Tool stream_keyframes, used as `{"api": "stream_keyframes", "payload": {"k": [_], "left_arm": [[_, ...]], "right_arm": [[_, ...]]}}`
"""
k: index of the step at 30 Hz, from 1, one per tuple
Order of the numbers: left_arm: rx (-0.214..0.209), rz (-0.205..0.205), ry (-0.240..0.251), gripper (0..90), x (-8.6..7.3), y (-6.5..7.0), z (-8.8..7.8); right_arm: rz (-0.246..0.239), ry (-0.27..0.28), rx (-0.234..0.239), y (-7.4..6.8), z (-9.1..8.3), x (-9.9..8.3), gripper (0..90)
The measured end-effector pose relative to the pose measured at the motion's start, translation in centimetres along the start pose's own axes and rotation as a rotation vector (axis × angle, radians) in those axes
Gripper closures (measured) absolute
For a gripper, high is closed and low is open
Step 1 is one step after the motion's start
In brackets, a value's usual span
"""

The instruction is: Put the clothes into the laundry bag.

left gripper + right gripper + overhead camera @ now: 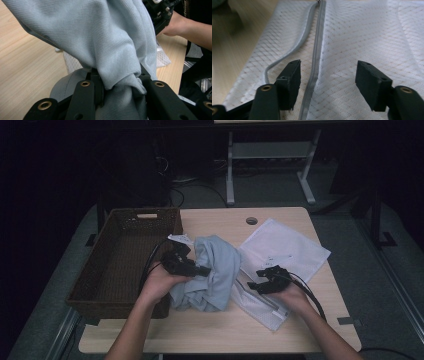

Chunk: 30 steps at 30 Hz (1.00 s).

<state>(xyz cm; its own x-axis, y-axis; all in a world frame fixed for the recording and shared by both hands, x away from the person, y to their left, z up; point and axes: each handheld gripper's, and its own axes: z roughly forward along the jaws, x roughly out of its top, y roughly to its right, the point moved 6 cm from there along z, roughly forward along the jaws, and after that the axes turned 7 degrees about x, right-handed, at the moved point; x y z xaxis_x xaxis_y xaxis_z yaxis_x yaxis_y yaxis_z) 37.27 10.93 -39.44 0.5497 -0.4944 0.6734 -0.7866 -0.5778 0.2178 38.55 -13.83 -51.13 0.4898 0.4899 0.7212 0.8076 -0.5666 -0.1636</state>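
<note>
The left gripper (202, 270) has its jaws pinched on a bunched fold of the pale blue knit garment (215, 270), heaped mid-tabletop beside the dark woven basket (125, 255). The right gripper (328, 82) hovers with jaws spread over the white mesh zip bag (352, 45), straddling its grey zipper (317, 55).

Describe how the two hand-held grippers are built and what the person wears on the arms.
Both the left gripper and right gripper are black, with blocky jaws and brass-coloured rivets. Black cables trail from each. The forearms are bare, no sleeves in sight.
</note>
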Motion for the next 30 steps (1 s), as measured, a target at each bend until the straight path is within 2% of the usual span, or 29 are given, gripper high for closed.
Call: {"api": "stream_keyframes", "payload": {"k": [4,10,14,22,27,30], "left_arm": [[0.001,0.0,-0.005,68.3,0.0,-0.1,0.1],[0.003,0.002,-0.011,68.3,-0.2,0.0,0.2],[0.003,0.002,-0.007,68.3,-0.1,0.0,0.1],[-0.007,0.001,-0.002,68.3,0.0,0.1,-0.1],[-0.008,0.015,-0.007,68.3,0.0,0.4,-0.1],[-0.013,0.014,-0.004,68.4,0.0,0.5,-0.2]], "right_arm": [[-0.001,-0.011,-0.005,0.1,0.2,-0.3,45.8],[-0.009,0.006,-0.004,0.2,-0.3,-0.1,73.4],[0.001,0.015,-0.01,0.4,-0.7,0.0,85.8],[0.024,0.037,-0.014,0.9,-1.7,1.1,87.5],[0.015,0.027,-0.032,1.4,-2.1,3.4,87.5],[0.025,0.057,-0.033,1.8,-2.5,4.7,87.6]]}}
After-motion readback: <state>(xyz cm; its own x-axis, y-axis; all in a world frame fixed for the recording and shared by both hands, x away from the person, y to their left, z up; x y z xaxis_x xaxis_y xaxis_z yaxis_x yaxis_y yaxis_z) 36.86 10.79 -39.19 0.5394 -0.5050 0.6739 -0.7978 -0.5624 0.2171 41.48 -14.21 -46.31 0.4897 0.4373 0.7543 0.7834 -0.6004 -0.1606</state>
